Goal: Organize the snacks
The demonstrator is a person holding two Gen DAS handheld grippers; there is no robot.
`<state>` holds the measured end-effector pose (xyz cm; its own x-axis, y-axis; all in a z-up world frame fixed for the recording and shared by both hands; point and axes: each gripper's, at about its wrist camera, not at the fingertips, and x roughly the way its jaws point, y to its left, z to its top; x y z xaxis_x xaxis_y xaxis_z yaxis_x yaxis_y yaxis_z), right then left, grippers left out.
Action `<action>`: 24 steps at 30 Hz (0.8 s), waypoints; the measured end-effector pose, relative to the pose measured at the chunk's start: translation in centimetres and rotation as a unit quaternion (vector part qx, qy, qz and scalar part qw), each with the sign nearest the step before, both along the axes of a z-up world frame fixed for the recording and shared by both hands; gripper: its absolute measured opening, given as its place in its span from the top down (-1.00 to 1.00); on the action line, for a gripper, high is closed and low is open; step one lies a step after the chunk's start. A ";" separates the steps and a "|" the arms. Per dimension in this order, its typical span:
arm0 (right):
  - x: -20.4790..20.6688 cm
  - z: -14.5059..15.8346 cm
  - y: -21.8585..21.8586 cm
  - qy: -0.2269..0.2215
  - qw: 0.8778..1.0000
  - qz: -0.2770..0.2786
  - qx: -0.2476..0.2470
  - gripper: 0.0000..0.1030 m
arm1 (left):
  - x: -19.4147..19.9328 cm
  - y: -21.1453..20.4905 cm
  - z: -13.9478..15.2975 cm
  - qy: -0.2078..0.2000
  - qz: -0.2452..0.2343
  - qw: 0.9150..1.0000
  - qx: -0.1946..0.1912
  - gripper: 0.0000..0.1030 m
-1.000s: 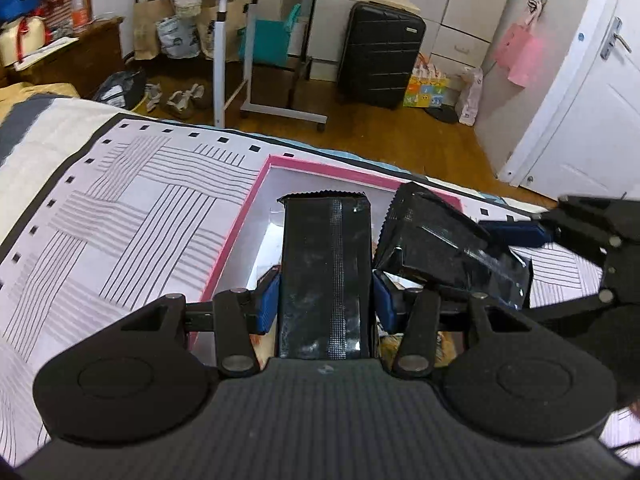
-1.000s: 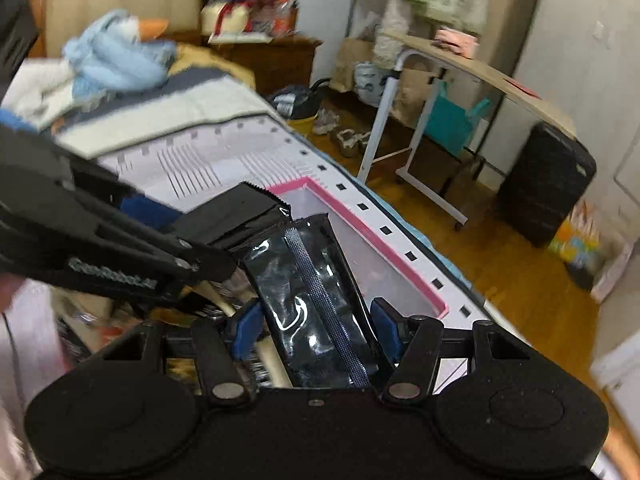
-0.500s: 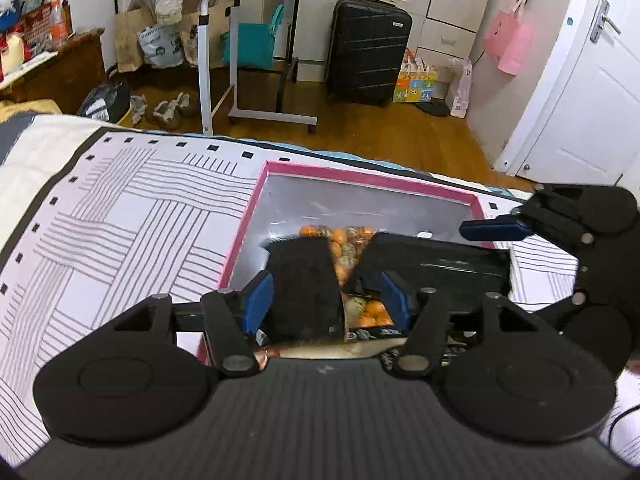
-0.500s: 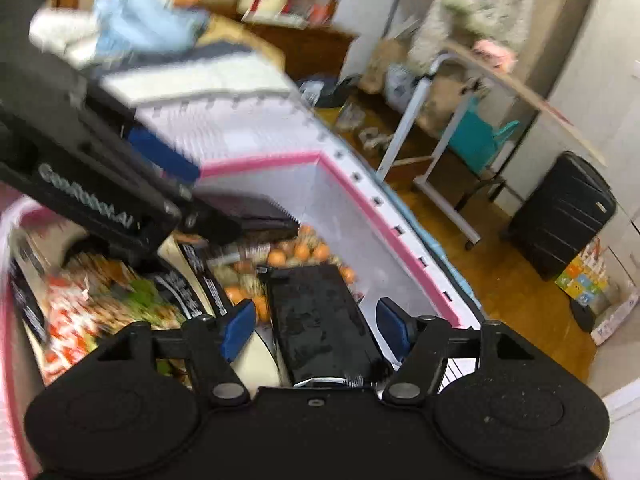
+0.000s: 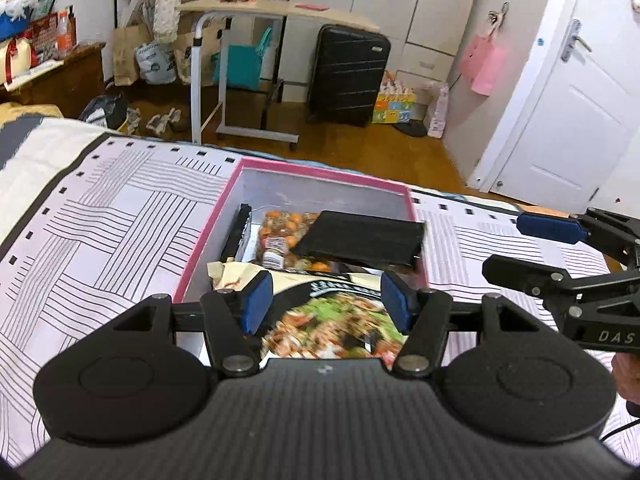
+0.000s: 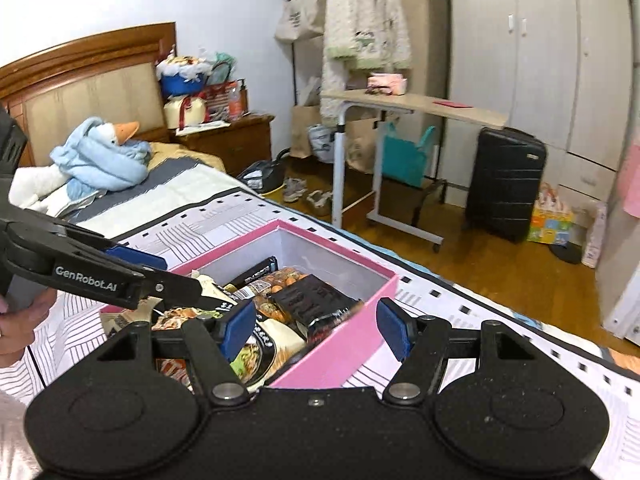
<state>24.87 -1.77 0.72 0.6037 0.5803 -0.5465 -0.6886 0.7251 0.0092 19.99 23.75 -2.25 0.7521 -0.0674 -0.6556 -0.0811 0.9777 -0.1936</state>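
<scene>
Both black packets (image 5: 362,238) apparently released.

The left wrist view sat close above the near end of the pink box (image 5: 202,236) on the bed (image 5: 100,216), facing the suitcase (image 5: 347,76) and door. The right wrist view looked from the box's right side toward the headboard (image 6: 88,80) — both shared the box, rolling table (image 6: 416,108) and suitcase.
</scene>
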 end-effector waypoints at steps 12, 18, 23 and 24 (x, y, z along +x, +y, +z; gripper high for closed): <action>-5.7 1.8 -5.3 0.033 0.995 -0.094 0.019 -0.38 | -6.4 -4.8 3.5 -0.012 -0.028 0.999 0.013 -0.14; -8.9 2.1 -7.7 0.027 0.991 -0.131 0.027 -0.40 | -8.9 -7.0 4.0 -0.022 -0.045 0.999 0.012 -0.17; -11.0 1.7 -8.9 0.031 0.987 -0.159 0.022 -0.41 | -10.5 -8.7 3.6 -0.022 -0.055 0.998 0.034 -0.17; -11.5 1.6 -9.2 0.029 0.985 -0.166 0.018 -0.43 | -10.8 -8.8 3.6 -0.023 -0.058 0.997 0.037 -0.18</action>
